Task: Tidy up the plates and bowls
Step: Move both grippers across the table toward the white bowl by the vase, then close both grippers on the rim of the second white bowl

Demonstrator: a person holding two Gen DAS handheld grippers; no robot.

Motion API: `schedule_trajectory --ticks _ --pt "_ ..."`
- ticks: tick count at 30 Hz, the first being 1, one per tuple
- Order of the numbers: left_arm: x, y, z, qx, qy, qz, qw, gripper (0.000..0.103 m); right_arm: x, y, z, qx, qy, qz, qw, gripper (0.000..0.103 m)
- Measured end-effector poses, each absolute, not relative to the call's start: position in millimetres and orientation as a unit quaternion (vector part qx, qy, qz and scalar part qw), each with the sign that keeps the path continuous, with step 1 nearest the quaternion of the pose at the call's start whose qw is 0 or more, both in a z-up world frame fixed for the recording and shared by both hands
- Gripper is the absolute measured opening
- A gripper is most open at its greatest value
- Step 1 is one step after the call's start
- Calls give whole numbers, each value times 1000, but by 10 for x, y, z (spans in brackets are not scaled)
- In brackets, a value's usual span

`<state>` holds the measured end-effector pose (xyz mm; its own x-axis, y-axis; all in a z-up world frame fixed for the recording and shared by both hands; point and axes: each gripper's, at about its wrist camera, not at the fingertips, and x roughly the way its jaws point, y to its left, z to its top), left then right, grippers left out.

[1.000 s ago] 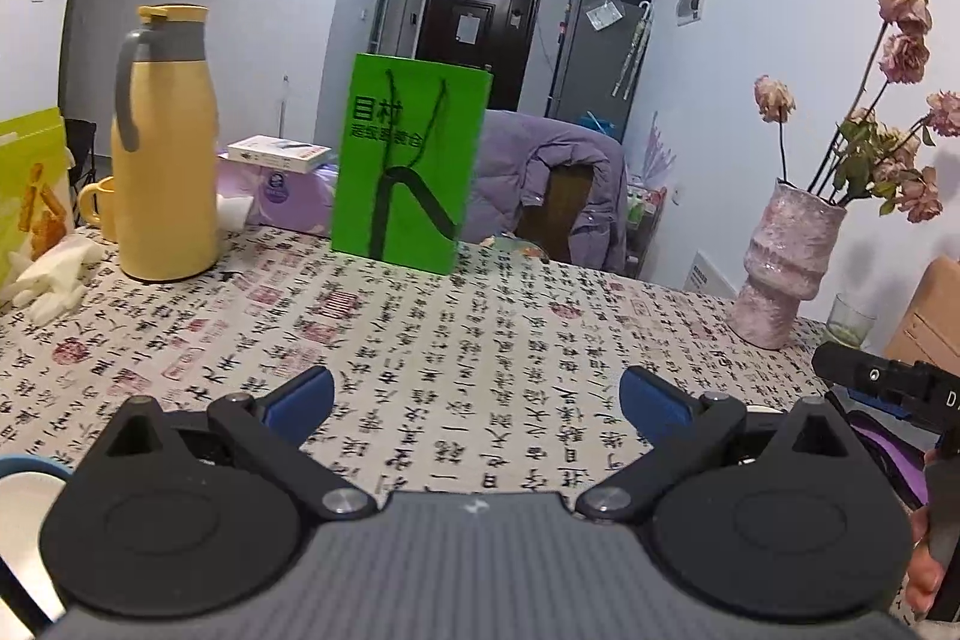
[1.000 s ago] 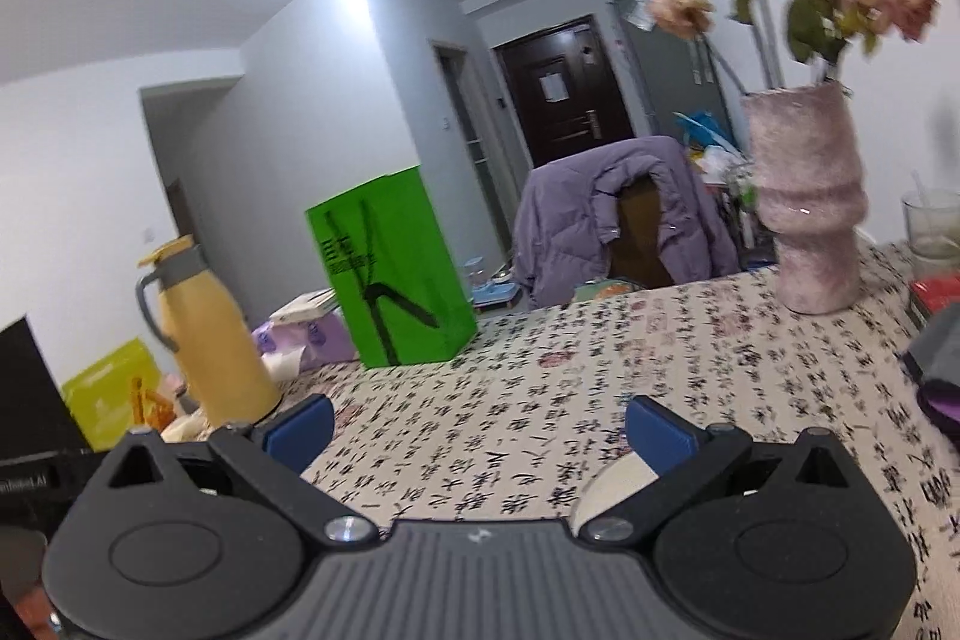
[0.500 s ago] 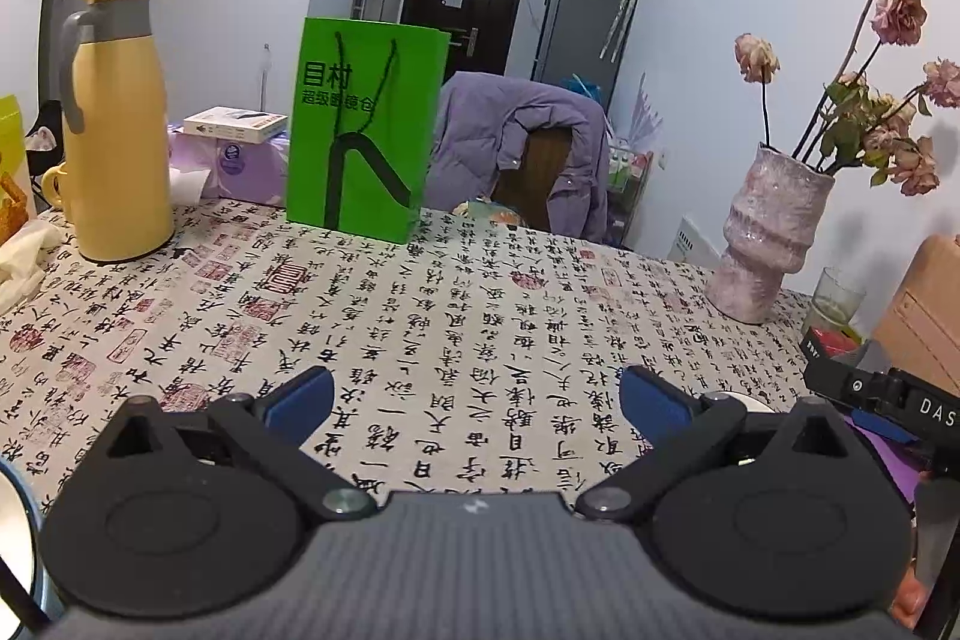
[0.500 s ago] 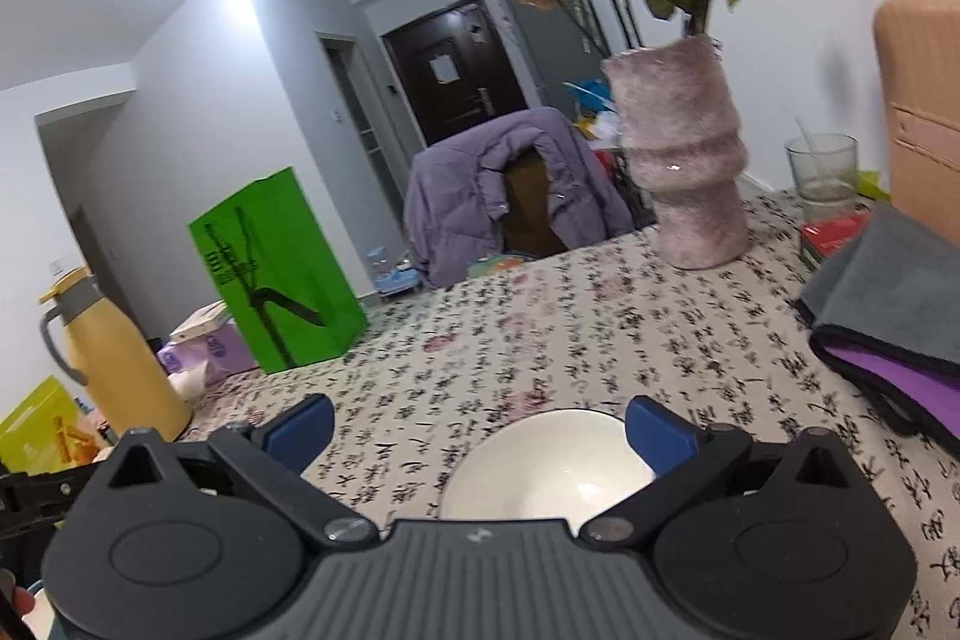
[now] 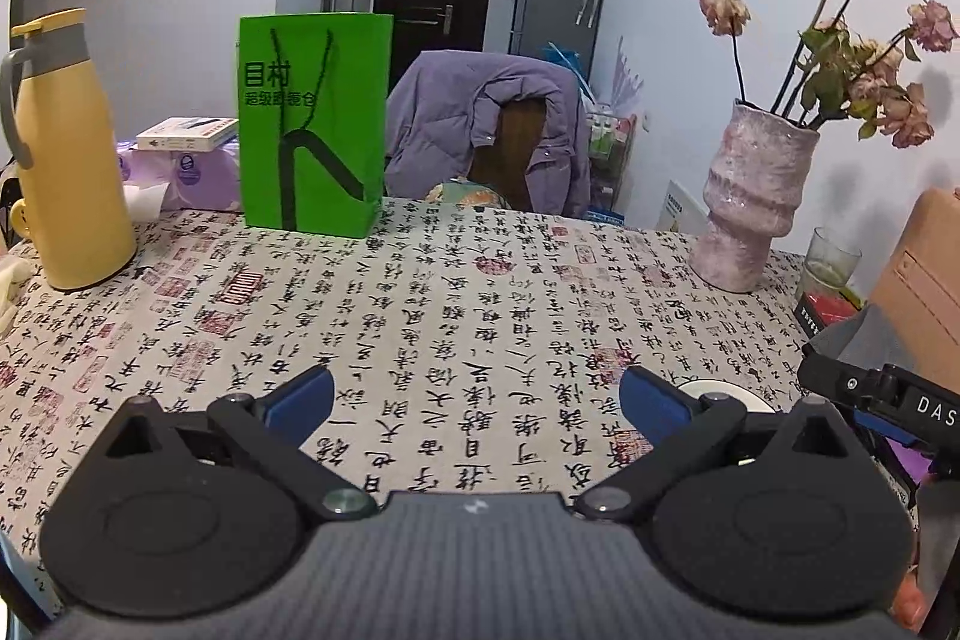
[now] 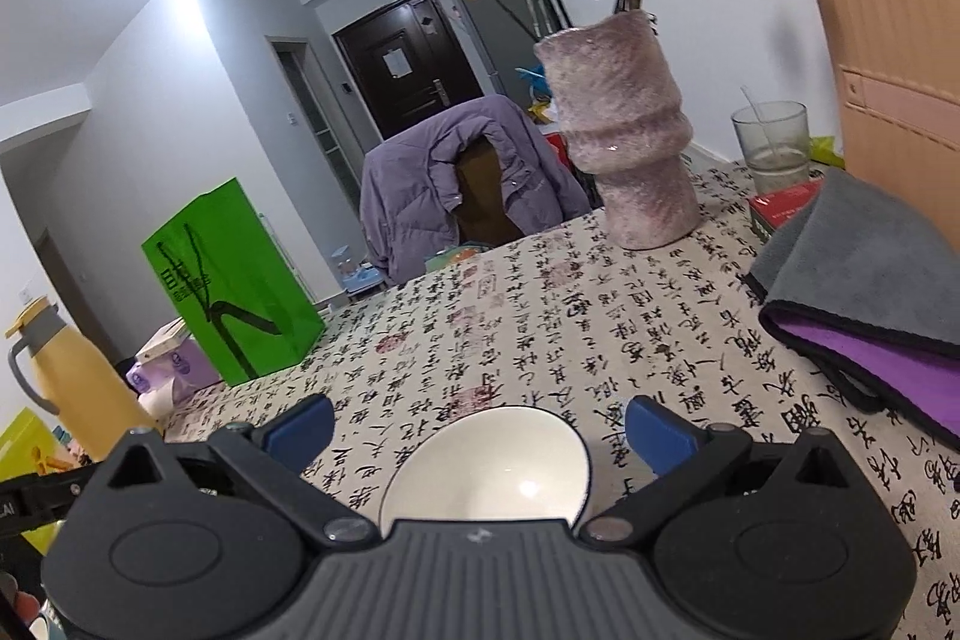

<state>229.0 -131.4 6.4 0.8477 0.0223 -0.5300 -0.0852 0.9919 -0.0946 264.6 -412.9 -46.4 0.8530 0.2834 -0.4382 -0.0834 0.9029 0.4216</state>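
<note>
Only the right view shows the white bowl (image 6: 489, 466) whole, between the right tongs' (image 6: 478, 421) spread tips; left tongs (image 5: 476, 394) gape over the calligraphy-clothed desk (image 5: 480, 298).

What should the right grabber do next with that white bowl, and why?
Probably ease the right gripper forward and down until one finger crosses the white bowl's rim, then close. Its jaws stand wide open and empty, and the bowl sits on the tablecloth right between them, not yet held. The left gripper is open too, over bare cloth.
</note>
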Motion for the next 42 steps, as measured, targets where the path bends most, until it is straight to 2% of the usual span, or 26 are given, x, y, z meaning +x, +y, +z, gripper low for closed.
schedule_trajectory --ticks 16,42 --pt "2768 -1719 -76 -40 310 22 950 103 2858 -4390 -664 229 294 48 927 103" --pt "3502 -2096 -604 8 405 35 914 103 3228 -4249 -1091 205 383 42 900 101"
